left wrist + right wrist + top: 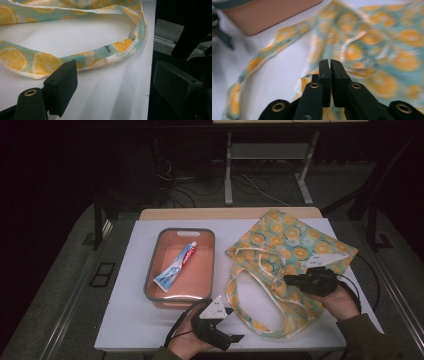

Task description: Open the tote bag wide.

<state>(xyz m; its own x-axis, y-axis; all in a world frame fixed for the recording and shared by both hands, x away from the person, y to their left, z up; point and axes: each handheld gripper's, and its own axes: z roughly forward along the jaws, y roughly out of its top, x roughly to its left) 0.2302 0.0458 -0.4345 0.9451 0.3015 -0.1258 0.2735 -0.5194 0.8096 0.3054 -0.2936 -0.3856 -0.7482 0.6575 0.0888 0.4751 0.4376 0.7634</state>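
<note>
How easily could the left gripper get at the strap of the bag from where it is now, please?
Probably easily: the left gripper is open, the strap lies flat on the table just ahead of its jaws, and nothing lies between.

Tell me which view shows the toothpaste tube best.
The high view: the toothpaste tube lies whole and unblocked in the pink tray. The right gripper view gives a blurred tray wall; the left gripper view faces the bag strap.

Dim surroundings, blurred right gripper view
</note>
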